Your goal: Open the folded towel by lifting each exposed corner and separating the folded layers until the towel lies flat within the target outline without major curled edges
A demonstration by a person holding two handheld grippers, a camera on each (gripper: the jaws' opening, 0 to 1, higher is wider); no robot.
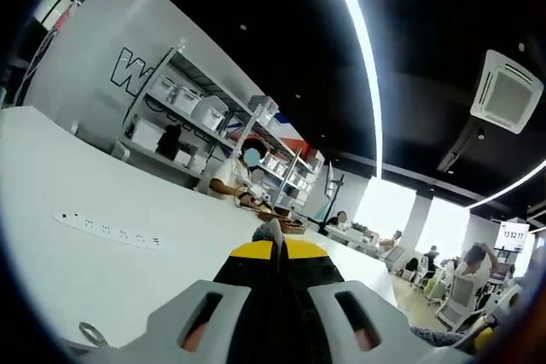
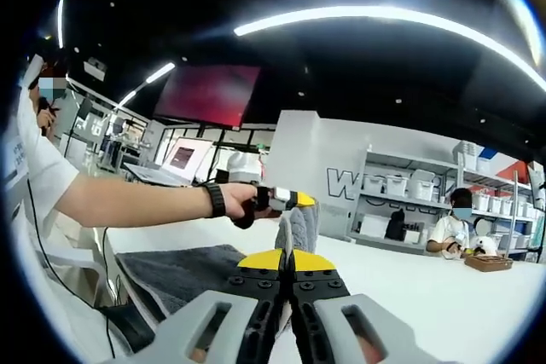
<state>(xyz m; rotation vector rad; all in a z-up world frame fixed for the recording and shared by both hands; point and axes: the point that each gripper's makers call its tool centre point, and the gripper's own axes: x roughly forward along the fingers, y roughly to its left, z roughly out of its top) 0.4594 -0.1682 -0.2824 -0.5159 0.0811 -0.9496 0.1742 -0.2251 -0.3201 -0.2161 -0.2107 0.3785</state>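
- Grey terry cloth is what you have in hand: the towel [image 2: 183, 274] lies dark and nubbly on the white table [image 2: 444, 291], down towards the table's near left edge in the right gripper view.
- Your right gripper [image 2: 288, 255] has its jaws drawn together on a raised fold of that towel, with a soft grey tuft standing up just past the yellow tips.
- Your left gripper [image 2: 281, 200] comes into the same view from the left, carried in your hand [image 2: 239, 202] with a dark band at the wrist; it sits just beside that raised fold, but I can't tell from here whether it touches the cloth.
- In the left gripper view, your left gripper [image 1: 275, 249] has its jaws nearly together, and a small grey nub of fabric peeks out at the tips, so it reads as pinching cloth.
- Main relation: the body of the towel runs away to the left and below your right jaws, long axis roughly along the table's near edge.
- My read: both corners are up off the table, so the next move turns on drawing them apart so the layers peel open.
- Limp, pile-heavy fabric like this will likely sag and curl at the edges.
- No target outline that I can make out.
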